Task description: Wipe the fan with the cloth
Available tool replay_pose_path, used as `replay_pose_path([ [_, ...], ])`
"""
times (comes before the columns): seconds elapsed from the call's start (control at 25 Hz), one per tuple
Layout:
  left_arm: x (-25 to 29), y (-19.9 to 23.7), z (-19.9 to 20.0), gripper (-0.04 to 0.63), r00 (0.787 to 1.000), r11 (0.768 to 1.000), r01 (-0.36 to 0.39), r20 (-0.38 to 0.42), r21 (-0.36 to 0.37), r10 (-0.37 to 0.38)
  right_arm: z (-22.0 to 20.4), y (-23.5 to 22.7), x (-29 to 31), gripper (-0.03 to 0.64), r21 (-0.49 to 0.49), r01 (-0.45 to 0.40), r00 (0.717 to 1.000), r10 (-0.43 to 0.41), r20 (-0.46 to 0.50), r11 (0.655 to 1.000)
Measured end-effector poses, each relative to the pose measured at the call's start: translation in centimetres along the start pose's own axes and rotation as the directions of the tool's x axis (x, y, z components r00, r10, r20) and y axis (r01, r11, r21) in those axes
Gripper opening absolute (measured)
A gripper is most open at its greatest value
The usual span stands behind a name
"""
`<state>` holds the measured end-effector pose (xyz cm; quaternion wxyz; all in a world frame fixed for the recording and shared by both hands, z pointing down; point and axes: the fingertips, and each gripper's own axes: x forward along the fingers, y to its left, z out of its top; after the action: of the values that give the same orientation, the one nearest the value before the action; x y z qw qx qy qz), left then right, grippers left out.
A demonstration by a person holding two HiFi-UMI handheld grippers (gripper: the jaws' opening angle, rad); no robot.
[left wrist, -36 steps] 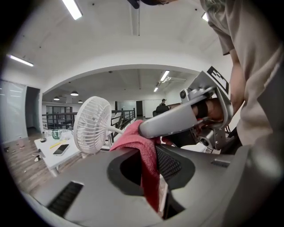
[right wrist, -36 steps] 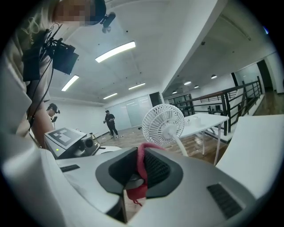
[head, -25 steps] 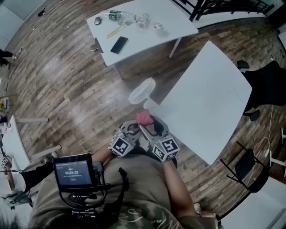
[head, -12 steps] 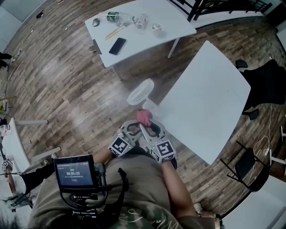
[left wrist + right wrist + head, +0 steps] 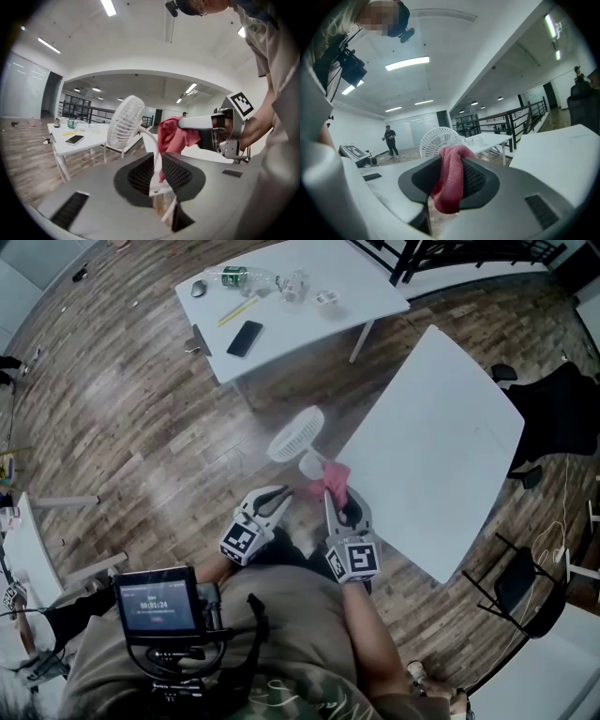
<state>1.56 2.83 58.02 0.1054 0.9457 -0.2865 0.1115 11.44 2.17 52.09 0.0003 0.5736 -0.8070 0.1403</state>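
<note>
Right hand-held gripper (image 5: 335, 491) just closing, pinching pink cloth (image 5: 333, 476), left hand-held gripper (image 5: 279, 496) narrowing, part-open, empty, white fan (image 5: 297, 432) at tabletop (image 5: 441, 427) corner, wood floor (image 5: 141, 409)

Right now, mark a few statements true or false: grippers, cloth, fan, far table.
1. The left gripper holds the cloth. False: the right gripper grips the pink cloth, its jaws having just closed on it. The left one's jaws have just narrowed and hold nothing.
2. The fan is white. True.
3. The phone lies on the floor. False: it lies on the far table.
4. A bottle lies on that table. True.
</note>
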Motion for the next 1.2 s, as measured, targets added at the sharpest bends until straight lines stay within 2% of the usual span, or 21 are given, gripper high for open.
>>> replay_pose_path([
  [0.08,-0.4,1.6,-0.5,0.025,0.999,0.999,-0.052,-0.004,0.003,0.052,-0.3,-1.6,-0.5,0.106,0.012,0.053,0.999,-0.053,0.0,0.999],
  [0.24,-0.7,2.6,-0.6,0.023,0.998,0.998,-0.058,-0.01,-0.006,0.058,-2.1,-2.2,-0.9,0.107,0.046,0.117,0.993,-0.117,-0.013,0.992],
  [0.4,-0.4,3.5,-0.4,0.023,0.999,1.0,-0.028,0.029,0.001,0.028,-4.1,-1.9,1.2,0.11,0.082,0.142,0.99,-0.14,-0.025,0.986],
  [0.64,-0.7,3.6,-1.8,0.023,1.0,1.0,-0.009,0.019,0.007,0.009,-10.3,-4.6,4.2,0.114,0.038,0.255,0.955,-0.245,-0.17,0.966],
  [0.88,-1.6,5.0,-3.7,0.023,0.999,0.999,-0.02,-0.027,-0.028,0.02,-12.6,-4.8,6.6,0.123,0.071,0.238,0.956,-0.221,-0.191,0.969],
  [1.04,-1.3,5.0,-3.9,0.023,1.0,1.0,0.01,-0.026,0.009,-0.01,-15.4,-4.9,6.1,0.12,0.106,0.263,0.932,-0.224,-0.284,0.959],
  [1.2,-0.8,4.6,-3.3,0.023,0.999,0.999,0.033,-0.024,0.026,-0.033,-16.1,-4.9,5.6,0.124,0.131,0.237,0.935,-0.189,-0.301,0.963],
])
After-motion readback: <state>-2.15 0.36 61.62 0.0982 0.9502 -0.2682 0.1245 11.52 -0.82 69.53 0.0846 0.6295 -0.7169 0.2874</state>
